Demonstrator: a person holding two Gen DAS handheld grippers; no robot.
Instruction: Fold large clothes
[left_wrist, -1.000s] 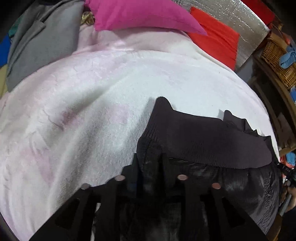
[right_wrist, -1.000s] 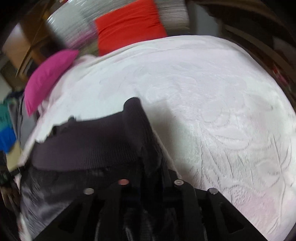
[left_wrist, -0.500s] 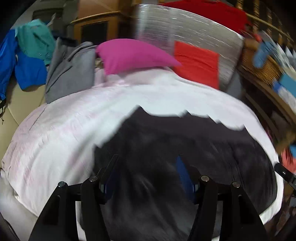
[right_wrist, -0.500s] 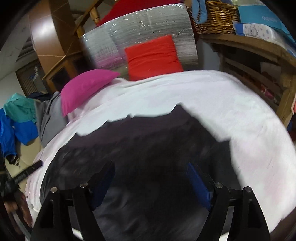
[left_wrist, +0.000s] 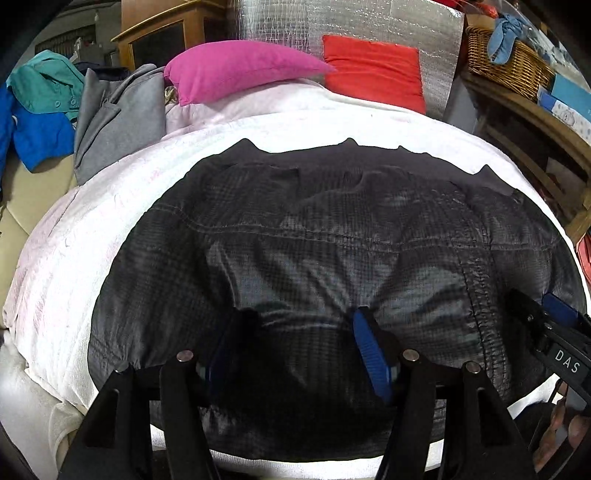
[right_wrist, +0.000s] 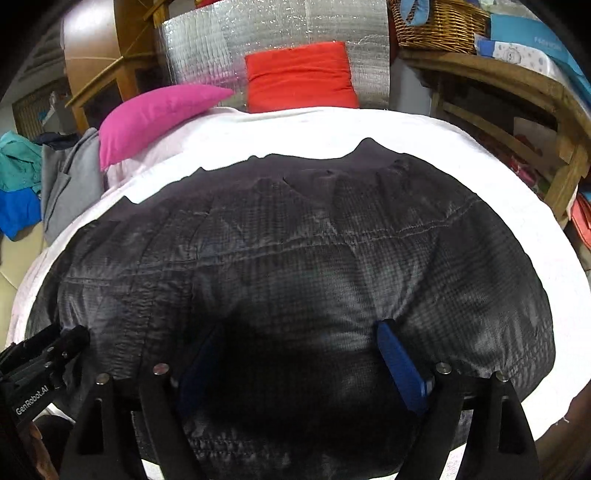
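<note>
White quilted bedding covers the bed and takes up most of the room's middle. On it lies the black jacket, spread flat, its ribbed hem along the far edge and its shiny quilted body reaching to the near edge. At the far end a pink pillow rests on the bedding, with a red cushion to its right propped against a silver foil panel. To the far left a grey garment is draped, and past it teal and blue clothes hang over a beige seat. On the right stands a wooden shelf carrying a wicker basket and some boxes.

Left gripper hovers over the near part of the jacket, its jaws fairly wide apart, blue pads clear of the fabric and nothing clamped. Right gripper sits just to its right over the same near part, jaws wide and opening further, with only the cloth lying beneath them.
</note>
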